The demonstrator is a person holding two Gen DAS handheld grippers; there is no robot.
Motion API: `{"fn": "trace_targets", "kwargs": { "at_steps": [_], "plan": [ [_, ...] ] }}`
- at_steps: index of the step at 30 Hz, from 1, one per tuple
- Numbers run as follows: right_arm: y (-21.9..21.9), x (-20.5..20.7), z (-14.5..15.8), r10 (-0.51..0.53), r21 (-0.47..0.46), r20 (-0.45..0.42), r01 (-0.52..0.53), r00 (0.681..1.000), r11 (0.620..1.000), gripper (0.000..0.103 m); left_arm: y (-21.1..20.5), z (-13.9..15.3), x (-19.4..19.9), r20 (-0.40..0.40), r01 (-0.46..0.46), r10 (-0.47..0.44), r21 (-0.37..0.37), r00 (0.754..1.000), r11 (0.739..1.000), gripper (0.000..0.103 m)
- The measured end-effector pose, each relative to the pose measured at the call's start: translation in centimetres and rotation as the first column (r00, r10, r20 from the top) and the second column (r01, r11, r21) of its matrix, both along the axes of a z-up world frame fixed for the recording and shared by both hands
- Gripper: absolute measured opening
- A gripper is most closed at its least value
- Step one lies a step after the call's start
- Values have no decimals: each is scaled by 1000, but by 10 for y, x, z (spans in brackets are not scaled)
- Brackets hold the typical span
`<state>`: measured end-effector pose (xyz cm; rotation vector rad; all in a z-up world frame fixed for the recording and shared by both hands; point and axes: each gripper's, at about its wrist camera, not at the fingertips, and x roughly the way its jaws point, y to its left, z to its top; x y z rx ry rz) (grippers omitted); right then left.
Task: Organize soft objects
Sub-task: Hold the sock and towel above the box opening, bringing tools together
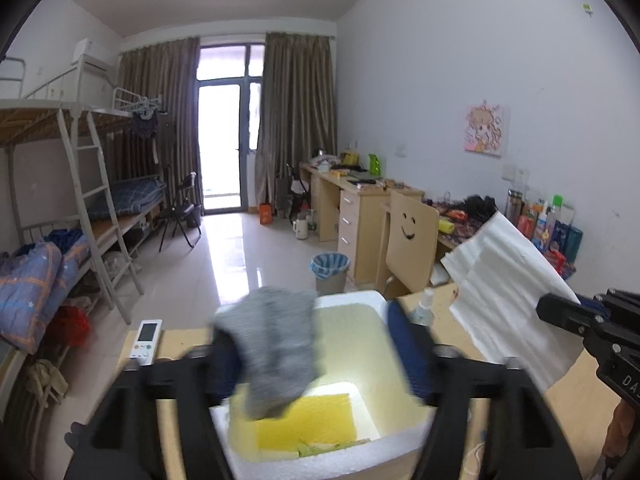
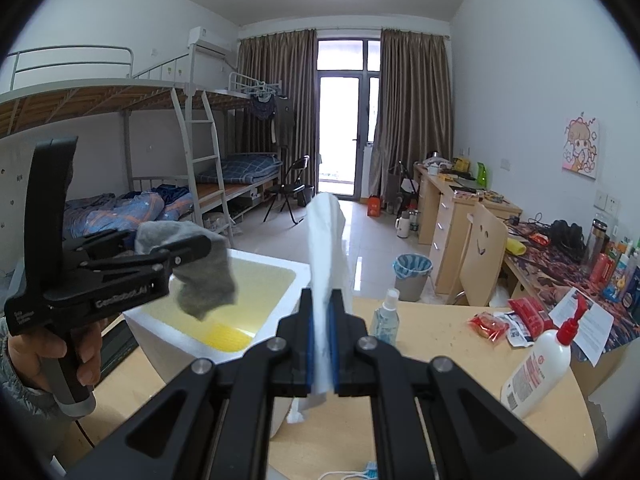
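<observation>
A white foam box stands on the wooden table, with a yellow sponge lying in its bottom. My left gripper is open above the box. A grey sock hangs against its left finger, blurred, over the box. My right gripper is shut on a white foam sheet and holds it upright, to the right of the box.
A small spray bottle, a white pump bottle, red snack packets and a paper are on the table right of the box. A white remote lies left of it. A chair and bin stand beyond.
</observation>
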<state>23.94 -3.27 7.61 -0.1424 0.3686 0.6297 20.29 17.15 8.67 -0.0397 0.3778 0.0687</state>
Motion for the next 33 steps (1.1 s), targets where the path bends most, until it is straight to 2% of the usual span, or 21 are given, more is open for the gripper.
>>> {"fn": "trace_targets", "kwargs": {
  "at_steps": [2, 3, 6, 12, 14, 16, 21, 22, 24, 25, 27, 29, 33],
  "plan": [
    [-1, 1, -1, -3, 2, -2, 4, 1000, 1000, 9, 1, 3, -4, 23, -6, 6, -6, 1000, 1000, 99],
    [-1, 1, -1, -6, 2, -3, 6, 1000, 1000, 9, 1, 3, -4, 26, 0, 0, -6, 1000, 1000, 101],
    [-2, 2, -3, -10, 2, -5, 10, 1000, 1000, 9, 1, 4, -6, 36, 26, -25, -21, 999, 999, 102],
    [-3, 2, -2, -13, 2, -5, 13, 1000, 1000, 9, -6, 0, 1, -12, 94, -94, 0, 995, 996, 102],
    [-2, 2, -2, -13, 3, -9, 13, 1000, 1000, 9, -12, -2, 1, -32, 137, -136, 35, 990, 990, 102],
    [-3, 2, -2, -14, 5, -10, 14, 1000, 1000, 9, -15, -3, 2, -46, 100, -96, 93, 994, 991, 102],
    [0, 2, -3, -6, -1, -10, 6, 1000, 1000, 9, -12, -7, -4, -40, 143, -139, 101, 989, 985, 102],
    [1, 2, -3, -3, -1, -10, 3, 1000, 1000, 9, -16, -7, -5, -40, 181, -178, 132, 983, 975, 102],
    [1, 1, -3, 2, -2, -9, -2, 1000, 1000, 9, -20, -8, -4, -54, 180, -173, 187, 984, 966, 102],
    [2, 1, -3, 3, -2, -8, -3, 1000, 1000, 9, -18, -8, -4, -52, 176, -170, 185, 984, 967, 102],
    [2, 1, -2, 5, 0, -8, -5, 1000, 1000, 9, -11, -6, -5, -58, 226, -221, 129, 974, 965, 102],
    [3, 2, -2, 8, 2, -11, -8, 1000, 1000, 9, -6, -3, -8, -33, 235, -233, 88, 972, 968, 102],
    [8, 4, 0, 19, 4, -12, -19, 1000, 1000, 9, 1, -2, -12, -13, 234, -234, 65, 972, 970, 102]
  ]
}}
